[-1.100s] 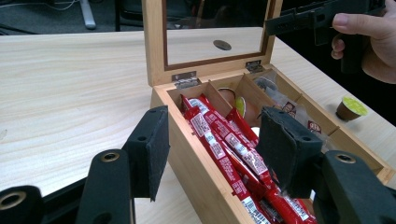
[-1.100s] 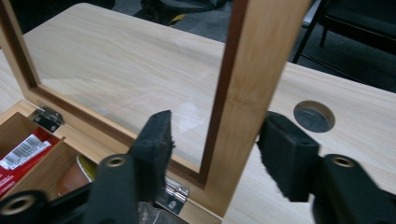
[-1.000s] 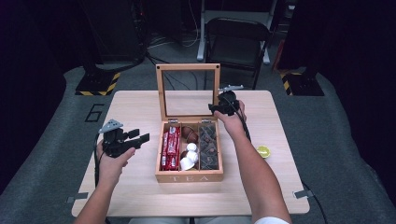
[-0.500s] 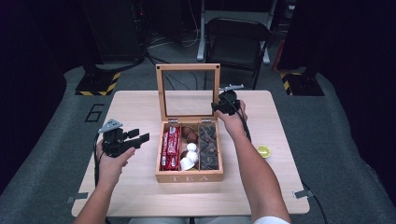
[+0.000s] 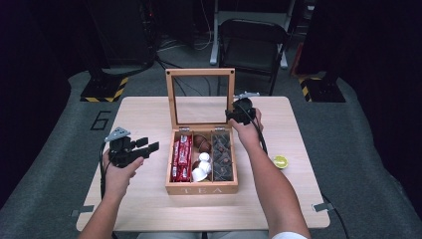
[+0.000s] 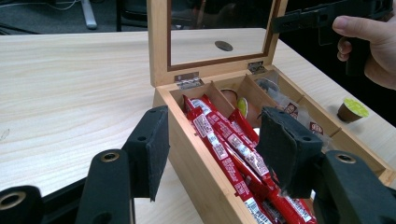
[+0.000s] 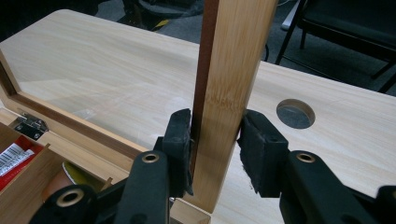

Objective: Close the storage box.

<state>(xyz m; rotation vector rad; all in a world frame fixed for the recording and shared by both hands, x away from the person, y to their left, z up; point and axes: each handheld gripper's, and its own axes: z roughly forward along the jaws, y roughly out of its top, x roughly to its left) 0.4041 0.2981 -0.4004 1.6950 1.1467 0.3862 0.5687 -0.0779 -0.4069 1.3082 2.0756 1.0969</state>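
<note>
Lid point(image 7: 229, 84) of the tea box point(image 5: 201, 188) stands upright, its right side rail running straight up between the pads of your right gripper point(image 7: 215, 140), which has just closed and pinches it. Your left gripper point(image 6: 212, 149), spread and empty, waits beside the box on the counter point(image 5: 149, 209).

A pale wooden desk point(image 5: 149, 209) is standing on grey carpet point(image 5: 363, 149) under bright light, while the far room is lying in darkness. A black folding chair point(image 5: 254, 45) is standing beyond the far edge. Yellow-and-black striped bases point(image 5: 102, 89) are sitting far left and far right point(image 5: 318, 89). Cables point(image 5: 174, 45) are trailing across the far floor.
</note>
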